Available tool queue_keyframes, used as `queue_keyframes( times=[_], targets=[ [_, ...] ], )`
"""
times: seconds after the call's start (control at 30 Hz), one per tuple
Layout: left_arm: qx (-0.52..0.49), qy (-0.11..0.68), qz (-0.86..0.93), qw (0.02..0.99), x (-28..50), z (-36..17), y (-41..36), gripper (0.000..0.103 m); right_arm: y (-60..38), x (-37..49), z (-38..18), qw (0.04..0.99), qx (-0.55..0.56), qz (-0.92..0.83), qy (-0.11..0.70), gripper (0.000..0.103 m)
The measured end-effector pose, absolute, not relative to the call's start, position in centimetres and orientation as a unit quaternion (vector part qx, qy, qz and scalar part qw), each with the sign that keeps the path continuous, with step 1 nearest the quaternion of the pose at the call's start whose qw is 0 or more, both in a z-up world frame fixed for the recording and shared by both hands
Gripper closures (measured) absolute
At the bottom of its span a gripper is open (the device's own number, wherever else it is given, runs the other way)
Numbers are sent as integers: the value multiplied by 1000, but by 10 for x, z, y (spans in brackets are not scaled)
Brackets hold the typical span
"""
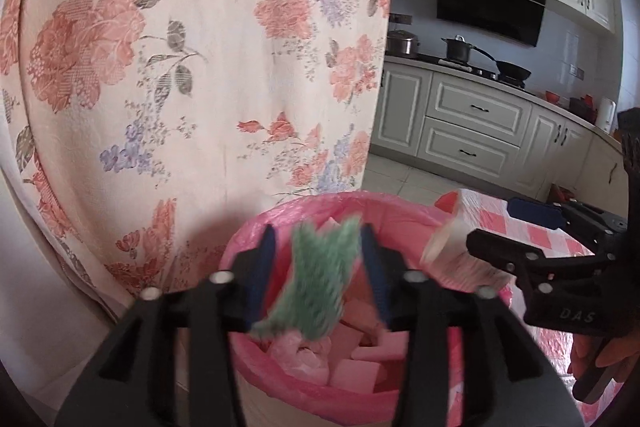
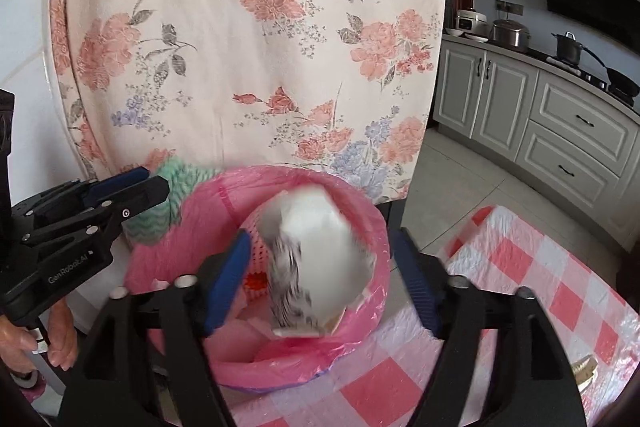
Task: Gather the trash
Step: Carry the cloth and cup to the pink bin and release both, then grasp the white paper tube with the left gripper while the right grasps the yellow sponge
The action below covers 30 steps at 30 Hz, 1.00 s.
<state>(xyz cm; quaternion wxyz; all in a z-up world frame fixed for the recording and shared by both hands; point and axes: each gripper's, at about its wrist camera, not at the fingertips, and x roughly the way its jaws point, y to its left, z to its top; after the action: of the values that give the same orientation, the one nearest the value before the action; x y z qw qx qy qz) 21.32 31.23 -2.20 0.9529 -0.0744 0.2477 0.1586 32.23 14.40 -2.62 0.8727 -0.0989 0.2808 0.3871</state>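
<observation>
Green cloth (image 1: 320, 279) and white cup (image 2: 320, 263) hang blurred between each parted hand-held gripper's pads, above the pink-lined bin (image 2: 360, 211).

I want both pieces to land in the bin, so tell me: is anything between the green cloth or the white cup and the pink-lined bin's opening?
Nothing visible blocks either. The green cloth is between the left gripper fingers, directly over the pink-lined bin. The white cup is over the opening too, between the right gripper fingers. Only trash already lies inside.
</observation>
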Motion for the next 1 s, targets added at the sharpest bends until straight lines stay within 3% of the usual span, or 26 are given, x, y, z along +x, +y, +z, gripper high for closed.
queue_keyframes(
  times=[0.13,0.3,0.37,1.0],
  targets=[
    [-80,245,170,951,205,-24,315,42,135,320,-27,877,-97,378,279,30],
    [-82,229,188,952,184,-23,305,13,111,305,-26,884,-94,366,274,30],
    [-84,221,191,953,176,-23,295,6,98,298,-26,886,-91,360,276,30],
    [-7,256,51,965,176,-58,125,5,-87,243,-57,934,-26,203,293,25]
  ],
)
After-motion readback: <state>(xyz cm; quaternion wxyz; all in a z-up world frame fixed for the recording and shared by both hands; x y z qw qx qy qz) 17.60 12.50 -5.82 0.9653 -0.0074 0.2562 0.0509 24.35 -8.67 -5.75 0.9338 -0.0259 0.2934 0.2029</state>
